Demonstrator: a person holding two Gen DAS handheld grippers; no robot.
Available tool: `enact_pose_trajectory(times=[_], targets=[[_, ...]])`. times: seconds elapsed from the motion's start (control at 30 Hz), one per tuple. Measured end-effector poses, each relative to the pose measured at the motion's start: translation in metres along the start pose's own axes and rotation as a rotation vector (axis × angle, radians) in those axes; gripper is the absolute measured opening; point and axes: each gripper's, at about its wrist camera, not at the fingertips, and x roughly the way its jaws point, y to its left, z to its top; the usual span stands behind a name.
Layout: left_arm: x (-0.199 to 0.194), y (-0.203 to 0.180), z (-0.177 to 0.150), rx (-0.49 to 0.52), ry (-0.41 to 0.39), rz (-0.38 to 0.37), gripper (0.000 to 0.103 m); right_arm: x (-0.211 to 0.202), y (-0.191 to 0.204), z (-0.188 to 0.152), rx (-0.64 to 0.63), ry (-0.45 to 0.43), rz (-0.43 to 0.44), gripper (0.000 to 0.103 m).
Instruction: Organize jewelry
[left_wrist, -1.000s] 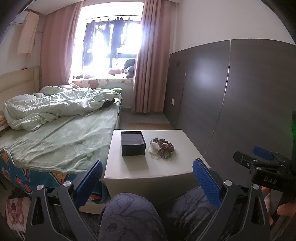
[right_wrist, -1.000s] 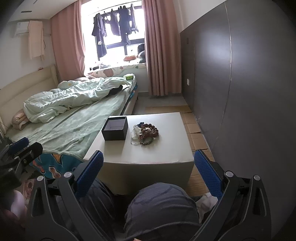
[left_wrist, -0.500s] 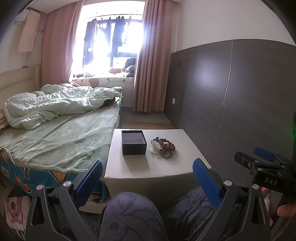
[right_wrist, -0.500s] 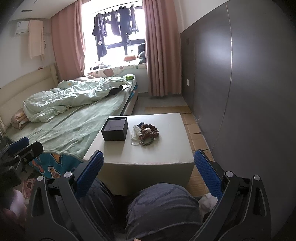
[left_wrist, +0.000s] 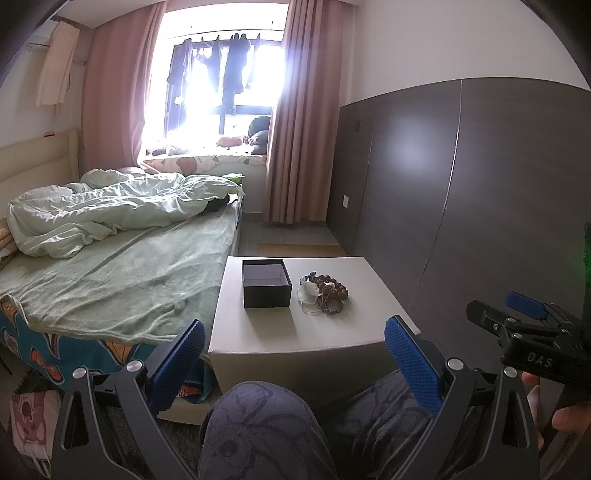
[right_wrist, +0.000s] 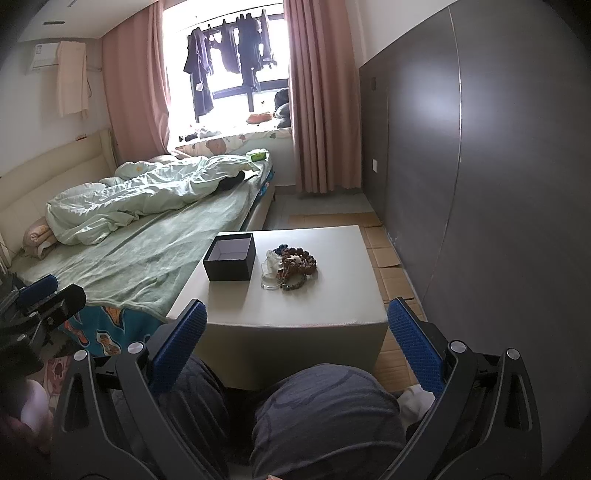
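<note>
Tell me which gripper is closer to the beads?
Right, slightly. The right gripper points straight at the beads; the left gripper is off to their left.

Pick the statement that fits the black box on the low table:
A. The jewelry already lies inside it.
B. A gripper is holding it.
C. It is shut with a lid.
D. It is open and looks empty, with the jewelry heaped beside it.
D: the black box shows a bare pale interior, and the jewelry lies heaped beside it on the table, both grippers well short of it.
</note>
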Motion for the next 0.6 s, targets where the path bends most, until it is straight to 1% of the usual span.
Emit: enact_pose_trajectory(times=[0.6], targets=[[0.0001, -0.0001, -0.0010, -0.001, 0.002, 0.003, 0.094, -0.0011, 0.0006, -0.0022, 0.000, -0.001, 0.000, 0.098]])
